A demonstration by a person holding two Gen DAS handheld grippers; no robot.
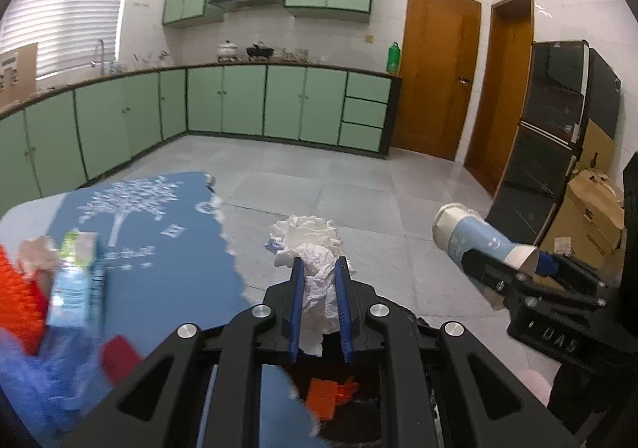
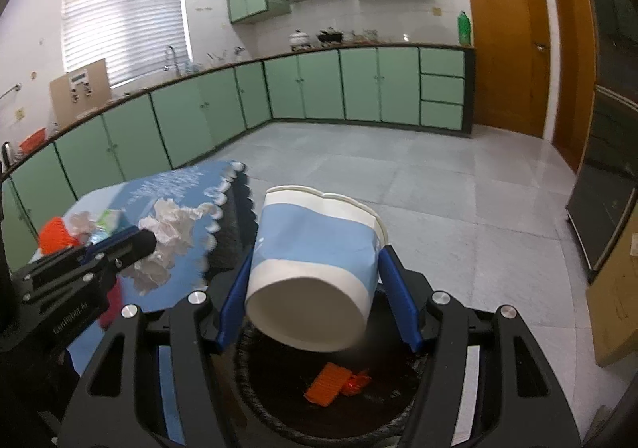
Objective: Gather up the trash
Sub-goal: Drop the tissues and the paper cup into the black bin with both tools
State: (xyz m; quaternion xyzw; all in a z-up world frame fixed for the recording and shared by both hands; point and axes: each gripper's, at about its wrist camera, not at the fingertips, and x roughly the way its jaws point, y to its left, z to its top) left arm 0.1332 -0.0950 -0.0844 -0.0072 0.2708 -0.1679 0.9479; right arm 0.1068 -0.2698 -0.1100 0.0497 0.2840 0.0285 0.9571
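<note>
My left gripper (image 1: 319, 268) is shut on a crumpled white tissue (image 1: 315, 248) and holds it beyond the table edge, over a black trash bin (image 1: 359, 388). My right gripper (image 2: 315, 256) is shut on a blue-and-white paper cup (image 2: 315, 264), tilted with its base towards the camera, above the same bin (image 2: 279, 408). The bin holds orange plastic scraps (image 2: 331, 388). The cup in the right gripper also shows in the left wrist view (image 1: 474, 236). The left gripper with the tissue shows in the right wrist view (image 2: 167, 236).
A table with a blue tree-print cloth (image 1: 159, 248) lies to the left, carrying a small carton (image 1: 75, 280), an orange item (image 1: 16, 288) and other litter. Green kitchen cabinets (image 1: 239, 101) line the far walls. Cardboard boxes (image 1: 590, 216) and a dark appliance (image 1: 550, 129) stand right.
</note>
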